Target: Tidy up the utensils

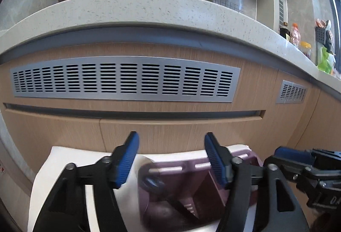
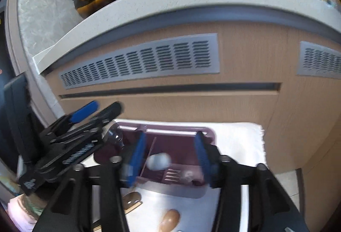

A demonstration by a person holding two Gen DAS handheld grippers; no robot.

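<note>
Utensils' slotted purple plastic tray (image 2: 170, 127) lies below both ribbed blue jaws, parted, gripping nothing.

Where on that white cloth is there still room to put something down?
The white cloth lies bare right of the purple plastic utensil tray, out to its frayed edge, and in a strip left of the tray in the left wrist view. The near side is crowded: two brown wooden spoons lie there, and both grippers hang over the tray.
</note>
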